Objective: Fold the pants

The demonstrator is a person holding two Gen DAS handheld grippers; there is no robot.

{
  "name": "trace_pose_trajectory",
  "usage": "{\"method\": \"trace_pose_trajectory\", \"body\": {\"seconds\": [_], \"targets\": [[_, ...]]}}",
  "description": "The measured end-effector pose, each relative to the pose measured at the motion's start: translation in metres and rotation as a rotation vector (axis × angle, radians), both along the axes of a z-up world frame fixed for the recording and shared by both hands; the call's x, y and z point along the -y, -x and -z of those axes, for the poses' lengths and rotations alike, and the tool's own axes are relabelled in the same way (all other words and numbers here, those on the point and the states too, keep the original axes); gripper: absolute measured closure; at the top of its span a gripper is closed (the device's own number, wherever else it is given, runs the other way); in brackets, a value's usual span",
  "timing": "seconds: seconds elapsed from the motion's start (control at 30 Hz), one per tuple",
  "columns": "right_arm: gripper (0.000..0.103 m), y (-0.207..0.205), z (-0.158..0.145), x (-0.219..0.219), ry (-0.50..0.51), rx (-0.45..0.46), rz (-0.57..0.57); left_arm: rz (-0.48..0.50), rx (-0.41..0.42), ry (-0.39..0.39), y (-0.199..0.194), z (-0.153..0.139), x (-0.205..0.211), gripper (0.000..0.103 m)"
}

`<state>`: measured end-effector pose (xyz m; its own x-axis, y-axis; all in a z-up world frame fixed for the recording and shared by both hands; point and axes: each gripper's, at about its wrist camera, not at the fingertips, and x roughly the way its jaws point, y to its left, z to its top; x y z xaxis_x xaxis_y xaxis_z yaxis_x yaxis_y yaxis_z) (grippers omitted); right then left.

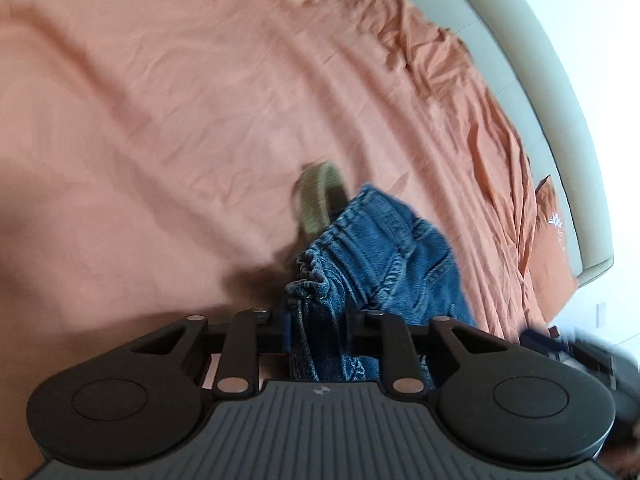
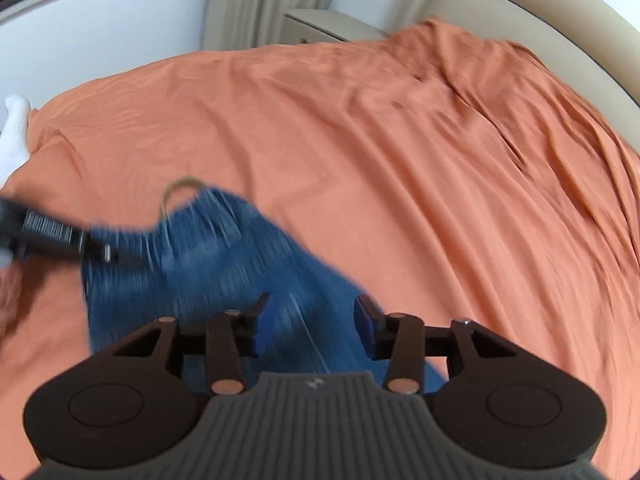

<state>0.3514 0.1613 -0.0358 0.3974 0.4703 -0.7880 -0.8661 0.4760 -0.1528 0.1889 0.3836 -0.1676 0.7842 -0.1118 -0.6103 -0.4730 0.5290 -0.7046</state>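
Blue denim pants [image 2: 208, 276] lie on an orange bed sheet [image 2: 360, 140]. In the left wrist view my left gripper [image 1: 316, 332] is shut on the gathered waistband of the pants [image 1: 380, 256], with a tan loop [image 1: 316, 200] sticking up beyond it. In the right wrist view my left gripper [image 2: 100, 252] shows at the left, gripping the pants' edge. My right gripper [image 2: 310, 324] is open just above the denim, its blue pads apart. The image is motion-blurred.
The orange sheet [image 1: 200, 100] covers the bed and bunches in wrinkles toward a beige padded headboard [image 1: 552, 92]. A nightstand [image 2: 320, 26] and a curtain [image 2: 264, 0] stand beyond the bed. Something white [image 2: 14, 132] lies at the bed's left edge.
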Motion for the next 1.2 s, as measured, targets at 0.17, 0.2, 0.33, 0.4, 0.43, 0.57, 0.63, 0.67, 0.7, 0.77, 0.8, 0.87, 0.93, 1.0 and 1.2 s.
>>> {"method": "trace_pose_trajectory", "body": {"seconds": [0.17,0.2,0.33,0.4,0.43,0.57,0.63,0.67,0.7,0.77,0.8,0.87,0.93,1.0,1.2], "targets": [[0.064,0.009,-0.01,0.114,-0.051,-0.061,0.142,0.003,0.1,-0.09,0.01,-0.054,0.022,0.086],[0.064,0.013,-0.011,0.137,-0.065,-0.083,0.179,0.011,0.122,-0.111,0.011,-0.067,0.03,0.086],[0.064,0.019,-0.009,0.218,-0.158,-0.174,0.343,0.081,0.174,-0.259,0.003,-0.121,0.078,0.086],[0.064,0.024,-0.006,0.254,-0.206,-0.208,0.412,0.129,0.178,-0.354,-0.005,-0.145,0.112,0.086],[0.064,0.027,-0.004,0.271,-0.231,-0.221,0.445,0.156,0.178,-0.407,-0.011,-0.156,0.131,0.086],[0.064,0.044,0.004,0.327,-0.346,-0.272,0.539,0.271,0.184,-0.571,-0.034,-0.182,0.215,0.086],[0.064,0.053,0.01,0.354,-0.399,-0.285,0.569,0.331,0.177,-0.626,-0.046,-0.184,0.258,0.085],[0.064,0.056,0.013,0.366,-0.417,-0.283,0.582,0.361,0.172,-0.652,-0.052,-0.182,0.28,0.085],[0.063,0.059,0.016,0.377,-0.433,-0.28,0.597,0.389,0.166,-0.669,-0.057,-0.179,0.299,0.085],[0.063,0.061,0.021,0.397,-0.474,-0.285,0.623,0.459,0.152,-0.687,-0.068,-0.167,0.338,0.085],[0.063,0.06,0.024,0.407,-0.5,-0.291,0.637,0.493,0.14,-0.691,-0.074,-0.158,0.354,0.085],[0.063,0.059,0.03,0.426,-0.546,-0.301,0.666,0.563,0.104,-0.696,-0.082,-0.135,0.386,0.085],[0.063,0.056,0.037,0.442,-0.578,-0.3,0.694,0.634,0.056,-0.69,-0.086,-0.111,0.412,0.085],[0.063,0.055,0.046,0.458,-0.6,-0.305,0.724,0.692,0.013,-0.678,-0.087,-0.089,0.429,0.085],[0.063,0.045,0.062,0.48,-0.602,-0.342,0.754,0.741,-0.084,-0.471,-0.093,-0.059,0.422,0.066]]}}
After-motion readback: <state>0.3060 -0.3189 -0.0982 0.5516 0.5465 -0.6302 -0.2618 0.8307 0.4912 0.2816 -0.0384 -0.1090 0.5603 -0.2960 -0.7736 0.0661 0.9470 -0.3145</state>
